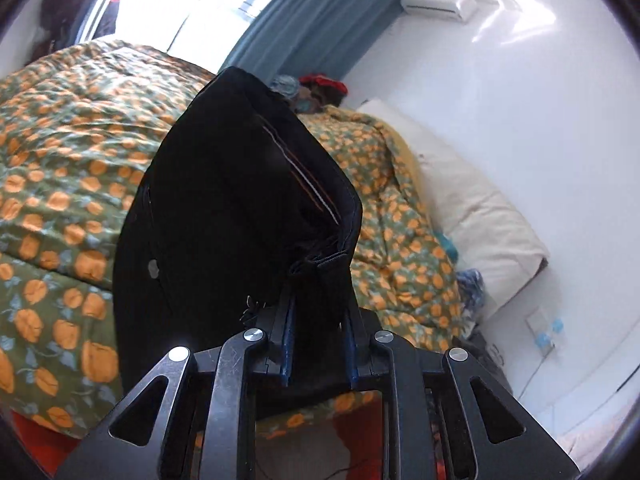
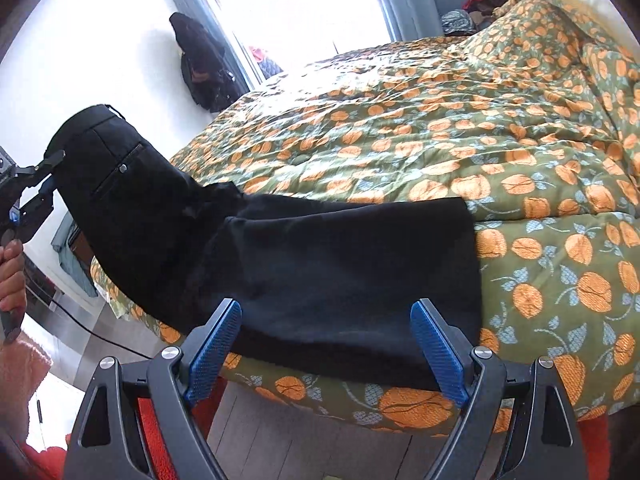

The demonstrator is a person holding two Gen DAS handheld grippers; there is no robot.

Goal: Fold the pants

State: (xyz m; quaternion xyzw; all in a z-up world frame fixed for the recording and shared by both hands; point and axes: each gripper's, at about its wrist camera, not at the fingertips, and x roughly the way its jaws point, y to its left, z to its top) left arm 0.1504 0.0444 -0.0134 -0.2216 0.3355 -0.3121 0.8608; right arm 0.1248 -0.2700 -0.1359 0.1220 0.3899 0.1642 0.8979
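The left gripper (image 1: 320,320), at the bottom centre of the left wrist view, has its jaws drawn close together and pinching the waist end of the black pants (image 1: 240,208). The cloth rises from between the blue pads (image 1: 289,344) and fills the middle of that frame, with a back pocket button showing at centre left and the striped inner waistband at centre.

In the right wrist view the same pants (image 2: 320,264) stretch across the lower middle of the frame. The leg part lies flat on the near edge of the bed, on the green quilt (image 2: 480,128) printed with orange fruit. The waist end is lifted off the bed at the left of the frame, where the left gripper (image 2: 50,168) grips it. A hand (image 2: 12,276) holds that gripper's handle at the far left edge.

The right gripper (image 2: 326,336) sits at the bottom centre of its own view with its jaws spread wide. Its blue pads (image 2: 214,344) stand on either side of the near hem area of the pants, and I cannot tell whether they touch the cloth.

A white pillow (image 1: 472,208) lies at the right of the left wrist view, beside the quilt and against a white wall. A blue curtain (image 1: 320,12) hangs at the top centre of that frame.
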